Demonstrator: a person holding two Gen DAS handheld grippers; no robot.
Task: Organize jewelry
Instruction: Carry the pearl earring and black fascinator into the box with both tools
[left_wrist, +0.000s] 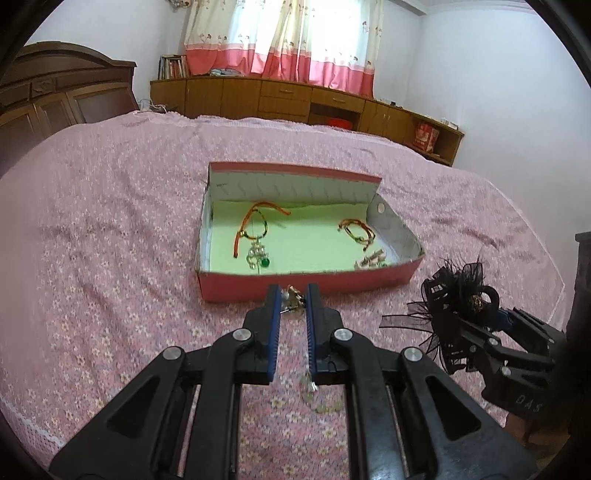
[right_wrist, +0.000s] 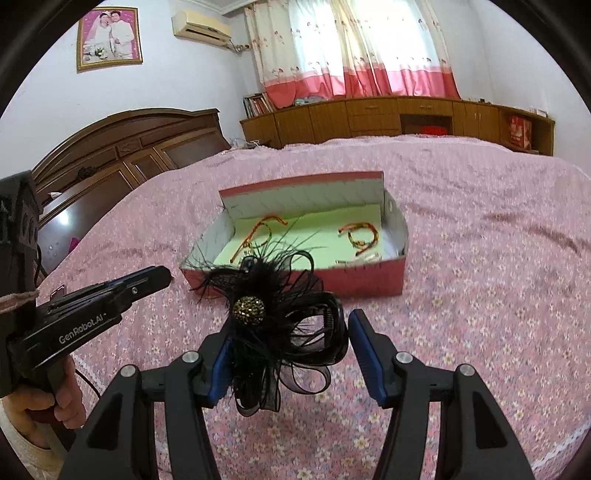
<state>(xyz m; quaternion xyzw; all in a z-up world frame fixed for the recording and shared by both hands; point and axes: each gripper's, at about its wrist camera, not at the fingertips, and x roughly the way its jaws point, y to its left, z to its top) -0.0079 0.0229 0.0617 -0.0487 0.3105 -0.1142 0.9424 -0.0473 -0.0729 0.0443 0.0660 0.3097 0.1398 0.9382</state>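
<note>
A red cardboard box (left_wrist: 303, 286) with a pale green floor lies open on the pink bedspread; it also shows in the right wrist view (right_wrist: 362, 280). Inside lie two orange cord bracelets (left_wrist: 258, 225) (left_wrist: 358, 230), a silver pendant with a green stone (left_wrist: 260, 256) and small silver pieces (left_wrist: 371, 260). My left gripper (left_wrist: 291, 299) is shut on a small metal jewelry piece (left_wrist: 291, 301) just before the box's near wall. My right gripper (right_wrist: 288, 332) is shut on a black feathered hair clip (right_wrist: 280, 314) with a gold beaded ball, held above the bed in front of the box.
The pink floral bedspread (left_wrist: 110, 258) spreads around the box. A small metal piece (left_wrist: 314, 391) lies on the bed under my left gripper. A dark wooden headboard (right_wrist: 122, 155) stands at the left and low wooden cabinets (right_wrist: 388, 114) under the curtained window behind.
</note>
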